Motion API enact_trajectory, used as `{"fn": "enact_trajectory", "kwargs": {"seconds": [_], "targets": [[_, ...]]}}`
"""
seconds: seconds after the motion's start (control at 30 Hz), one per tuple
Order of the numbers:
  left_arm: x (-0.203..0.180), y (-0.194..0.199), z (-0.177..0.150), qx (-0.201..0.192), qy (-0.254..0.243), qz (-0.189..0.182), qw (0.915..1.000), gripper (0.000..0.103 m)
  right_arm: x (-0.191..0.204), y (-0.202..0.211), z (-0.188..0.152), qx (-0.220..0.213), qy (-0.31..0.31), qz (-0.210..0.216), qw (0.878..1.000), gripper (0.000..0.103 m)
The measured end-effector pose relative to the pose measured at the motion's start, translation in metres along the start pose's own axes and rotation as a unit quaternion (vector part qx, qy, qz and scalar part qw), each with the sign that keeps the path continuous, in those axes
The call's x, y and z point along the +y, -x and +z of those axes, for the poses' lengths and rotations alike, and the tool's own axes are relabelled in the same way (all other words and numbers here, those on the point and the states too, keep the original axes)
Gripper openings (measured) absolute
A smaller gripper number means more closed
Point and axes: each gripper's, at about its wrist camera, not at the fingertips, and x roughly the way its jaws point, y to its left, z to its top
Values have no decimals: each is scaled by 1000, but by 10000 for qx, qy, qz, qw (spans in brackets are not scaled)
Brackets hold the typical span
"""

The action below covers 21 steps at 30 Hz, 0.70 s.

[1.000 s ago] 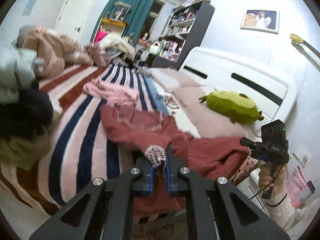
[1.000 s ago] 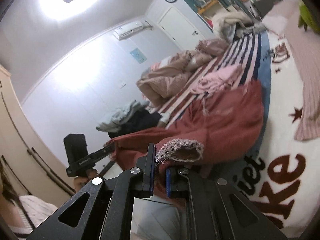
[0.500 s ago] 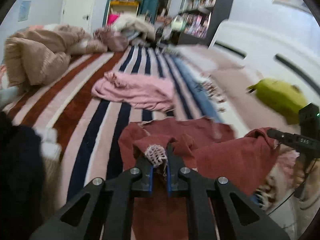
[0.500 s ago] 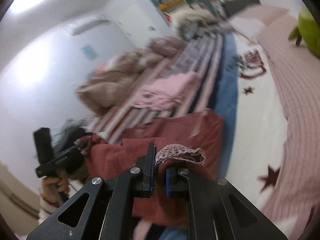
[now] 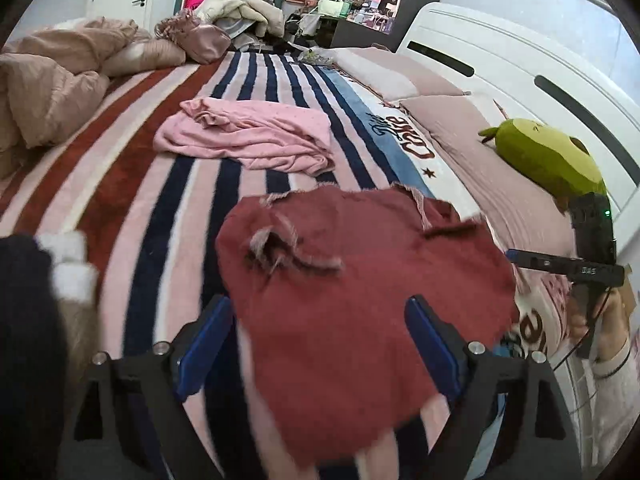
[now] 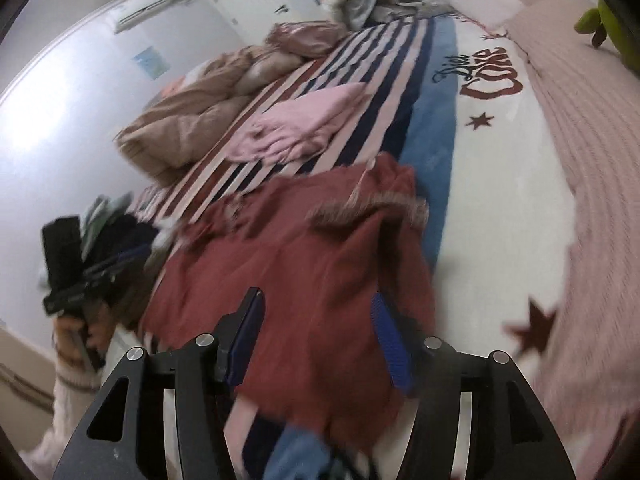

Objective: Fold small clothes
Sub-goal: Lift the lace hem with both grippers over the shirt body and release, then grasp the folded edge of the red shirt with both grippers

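Observation:
A dark red garment with pale lace trim (image 5: 360, 272) lies folded over on the striped blanket (image 5: 132, 200), near the bed's front edge; it also shows in the right wrist view (image 6: 304, 272). My left gripper (image 5: 320, 340) is open, its blue pads (image 5: 204, 340) wide apart on either side of the garment's near part. My right gripper (image 6: 316, 340) is open too, just above the garment's near edge. It shows from the side in the left wrist view (image 5: 516, 256), by the garment's right edge. The left gripper shows at the left of the right wrist view (image 6: 108, 266).
A pink garment (image 5: 248, 140) lies crumpled farther back on the blanket. A beige duvet (image 5: 48, 80) is heaped at the left. A green plush toy (image 5: 548, 156) rests by the white headboard (image 5: 520, 64). A dark clothes pile (image 5: 24, 320) sits near left.
Both grippers were shut on the garment's lace-trimmed edge and carried it forward over the bed. Both have opened and the red garment now lies dropped on the blanket.

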Motion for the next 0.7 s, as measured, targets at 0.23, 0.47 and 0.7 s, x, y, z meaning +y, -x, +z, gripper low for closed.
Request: {"fn": "enact_trajectory", "kwargs": {"seconds": [0.23, 0.47, 0.7], "targets": [[1, -11, -47, 345, 47, 155, 9993, 85, 10, -6, -44, 30, 406, -786, 9961, 52], [-12, -17, -60, 256, 129, 146, 9995, 41, 18, -18, -43, -197, 499, -812, 9953, 29], [-25, 17, -39, -237, -256, 288, 9990, 3, 41, 3, -30, -658, 803, -722, 9920, 4]]}}
